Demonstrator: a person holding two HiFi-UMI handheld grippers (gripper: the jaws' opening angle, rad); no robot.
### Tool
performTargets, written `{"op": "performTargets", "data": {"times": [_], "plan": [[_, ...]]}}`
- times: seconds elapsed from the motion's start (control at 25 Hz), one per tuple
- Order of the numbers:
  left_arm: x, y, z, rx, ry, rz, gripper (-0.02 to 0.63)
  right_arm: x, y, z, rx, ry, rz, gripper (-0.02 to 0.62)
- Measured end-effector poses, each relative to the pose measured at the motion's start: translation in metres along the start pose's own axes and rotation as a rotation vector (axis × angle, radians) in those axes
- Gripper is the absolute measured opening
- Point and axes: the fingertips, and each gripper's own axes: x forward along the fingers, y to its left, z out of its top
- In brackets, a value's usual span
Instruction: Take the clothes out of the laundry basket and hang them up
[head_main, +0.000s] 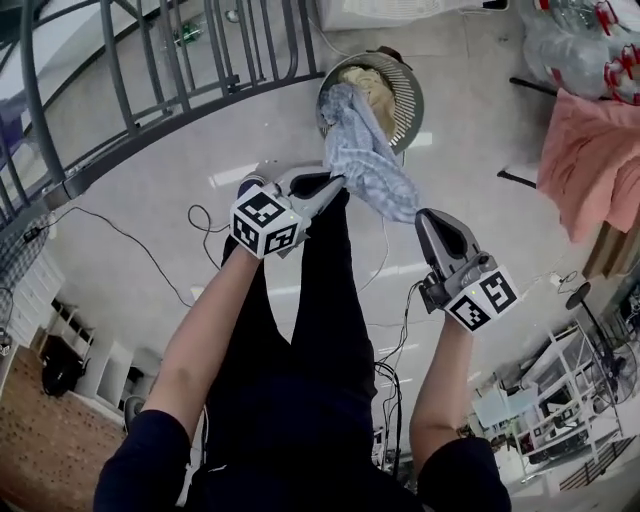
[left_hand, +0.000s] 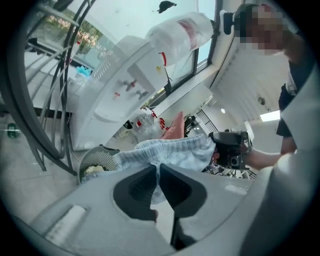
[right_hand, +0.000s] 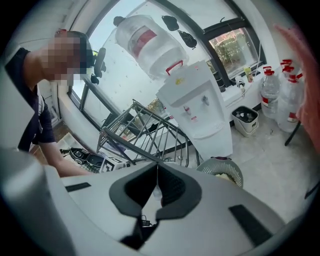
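A light blue striped garment (head_main: 365, 155) hangs stretched between my two grippers, one end still trailing into the round grey laundry basket (head_main: 408, 100) on the floor. My left gripper (head_main: 337, 184) is shut on the garment's near edge; in the left gripper view the cloth (left_hand: 172, 152) spreads just beyond the closed jaws (left_hand: 158, 169). My right gripper (head_main: 421, 215) is shut on the garment's lower corner, and a sliver of cloth (right_hand: 156, 192) shows between its pads. A cream garment (head_main: 375, 85) lies in the basket.
A dark metal railing (head_main: 150, 80) crosses the upper left. A pink cloth (head_main: 590, 165) hangs at the right, with water bottles (head_main: 580, 30) above it. Cables (head_main: 200, 225) lie on the floor. A water dispenser (right_hand: 200, 110) and a wire drying rack (right_hand: 145, 130) stand ahead.
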Motion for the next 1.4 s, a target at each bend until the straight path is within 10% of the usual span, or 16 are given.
{"op": "performTargets", "data": {"times": [0.6, 1.24, 1.4], "plan": [[-0.18, -0.104, 0.154, 0.228, -0.298, 0.188, 0.031, -0.019, 0.118, 0.079, -0.116, -0.125, -0.027, 0.005], [-0.349, -0.197, 0.226, 0.399, -0.538, 0.253, 0.031, -0.008, 0.268, 0.115, -0.302, -0.252, 0.08, 0.011], [-0.379, -0.22, 0.229, 0.408, -0.567, 0.248, 0.031, 0.0, 0.305, 0.098, -0.333, -0.245, 0.161, 0.15]]}}
